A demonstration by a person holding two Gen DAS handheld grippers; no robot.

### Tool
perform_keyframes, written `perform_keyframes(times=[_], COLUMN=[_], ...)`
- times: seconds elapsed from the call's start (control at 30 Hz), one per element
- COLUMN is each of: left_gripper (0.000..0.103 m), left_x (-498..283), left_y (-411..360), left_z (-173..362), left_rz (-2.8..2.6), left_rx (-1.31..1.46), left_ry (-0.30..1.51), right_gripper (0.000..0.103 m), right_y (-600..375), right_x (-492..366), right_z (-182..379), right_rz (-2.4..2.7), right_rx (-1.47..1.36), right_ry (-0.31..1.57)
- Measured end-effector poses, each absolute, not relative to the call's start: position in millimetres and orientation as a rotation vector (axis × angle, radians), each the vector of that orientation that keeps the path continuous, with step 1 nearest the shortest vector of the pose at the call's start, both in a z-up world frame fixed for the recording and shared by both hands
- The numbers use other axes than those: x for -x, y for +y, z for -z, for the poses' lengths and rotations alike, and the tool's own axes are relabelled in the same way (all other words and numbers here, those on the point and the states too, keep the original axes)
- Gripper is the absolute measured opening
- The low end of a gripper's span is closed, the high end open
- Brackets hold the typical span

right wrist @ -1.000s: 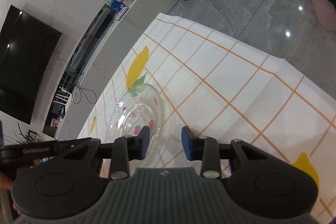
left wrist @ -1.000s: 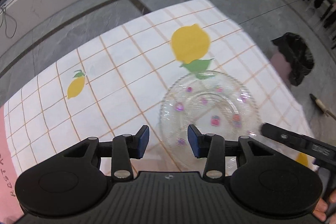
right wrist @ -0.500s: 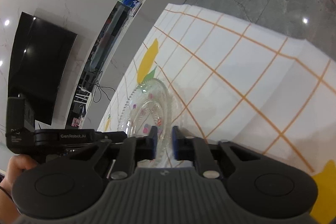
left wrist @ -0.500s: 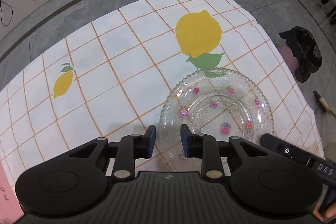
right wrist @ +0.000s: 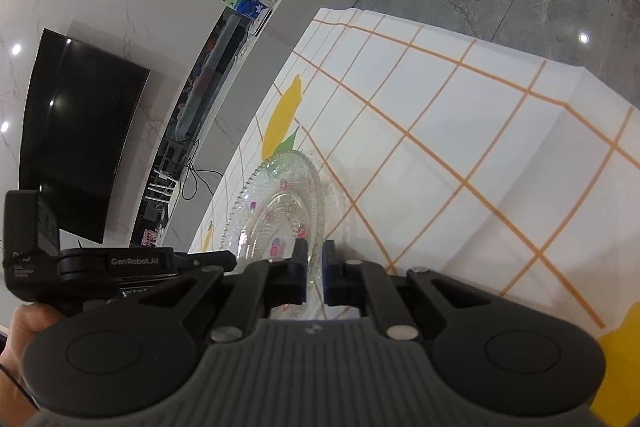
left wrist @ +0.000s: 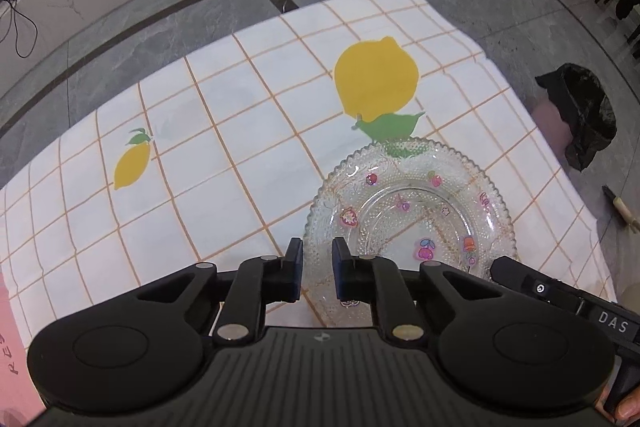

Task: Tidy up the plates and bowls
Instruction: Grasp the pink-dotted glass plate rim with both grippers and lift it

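One glass plate flat on tablecloth, round, no long axis

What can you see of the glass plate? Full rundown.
The glass plate is clear pressed glass with a beaded, scalloped rim, a pebbled texture and small pink fruit motifs. It looks empty and lies on the lemon-print tablecloth, overlapping a printed leaf. The left gripper is closing over its near rim; the right gripper is shut on another part of the rim.
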State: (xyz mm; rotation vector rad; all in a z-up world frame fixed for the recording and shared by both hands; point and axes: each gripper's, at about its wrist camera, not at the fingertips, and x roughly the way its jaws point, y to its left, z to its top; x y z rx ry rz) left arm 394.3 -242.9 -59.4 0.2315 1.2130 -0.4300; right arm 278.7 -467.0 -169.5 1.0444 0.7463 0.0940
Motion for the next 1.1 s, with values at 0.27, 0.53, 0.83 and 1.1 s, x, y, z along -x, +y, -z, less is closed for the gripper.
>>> perform_keyframes(times=[0.27, 0.53, 0.83, 1.1], left_gripper=[0.014, 0.013, 0.013, 0.013], left_x=[-381.6, -357.6, -311.9, -259.4], left_y=[-243.4, -224.7, -181.4, -122.1], left_z=[28.3, -8.9, -51.1, -76.0], left_rz=[0.431, 0.408, 0.371, 0.328], left_rx=[-0.242, -0.188, -0.085, 0.055], left_ry=[1.117, 1.051, 0.966, 0.893], right_gripper=[0.005, 0.005, 0.005, 0.005], right_y=[-466.9, -456.7, -429.6, -391.3], right_x=[-271.8, -255.2, -228.9, -194.4], right_z=[162.3, 126.9, 88.4, 43.8], right_rz=[-0.119, -0.163, -0.226, -0.288], right_rx=[-1.074, -1.052, -1.021, -0.943], right_ry=[0.710, 0.635, 0.625, 0.628])
